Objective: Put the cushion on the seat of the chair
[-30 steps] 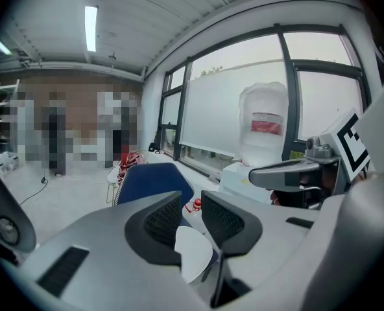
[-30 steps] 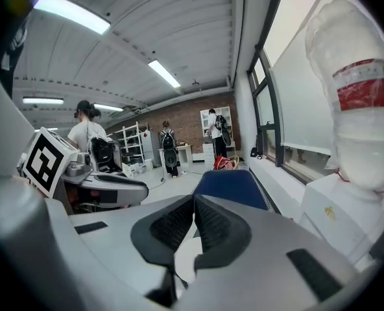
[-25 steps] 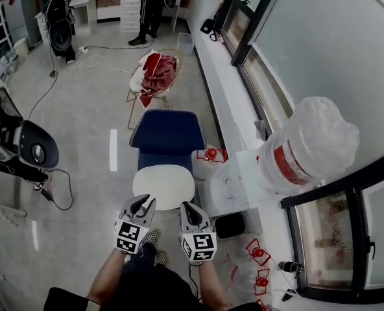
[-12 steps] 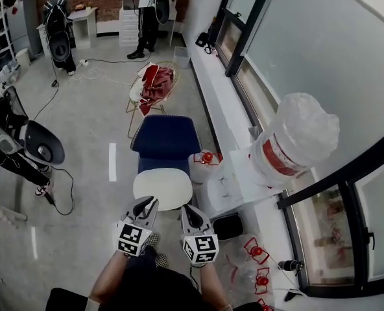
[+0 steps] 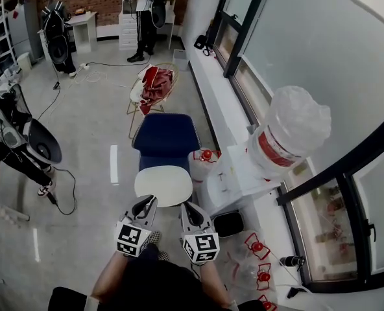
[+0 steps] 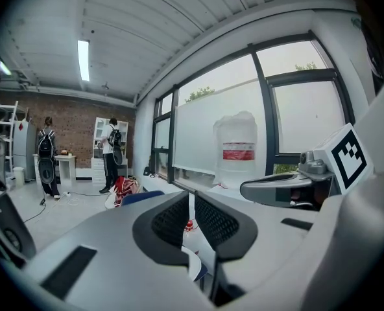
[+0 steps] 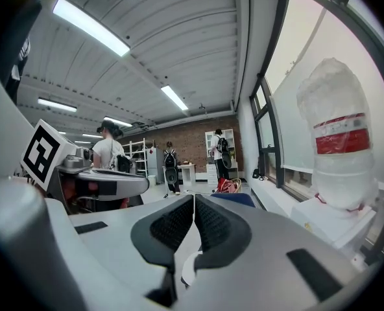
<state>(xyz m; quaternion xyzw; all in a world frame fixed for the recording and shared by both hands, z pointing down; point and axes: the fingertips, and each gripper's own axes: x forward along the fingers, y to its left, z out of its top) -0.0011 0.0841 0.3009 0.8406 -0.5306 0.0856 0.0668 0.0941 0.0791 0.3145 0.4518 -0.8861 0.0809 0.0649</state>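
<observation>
A navy blue chair (image 5: 166, 138) stands on the floor ahead, with a white oval seat or pad (image 5: 164, 185) just in front of it. Further back, a wire chair (image 5: 137, 89) holds a red cushion or cloth (image 5: 157, 76). My left gripper (image 5: 145, 203) and right gripper (image 5: 187, 208) hover side by side short of the white oval, touching nothing. The left gripper's (image 6: 191, 197) jaws have just been closing; a thin slit remains, with nothing between them. The right gripper (image 7: 194, 199) is shut and empty.
A large plastic-wrapped water jug (image 5: 287, 135) rests on a white box on the window sill at the right. A black bin (image 5: 229, 223) and red-tagged bags (image 5: 257, 247) lie by the wall. People stand at the back (image 5: 145, 11) and at the left (image 5: 13, 138); cables cross the floor.
The left gripper's jaws have narrowed. Both grippers have risen slightly and sit closer to the white oval; the room has slid a little in the head view.
</observation>
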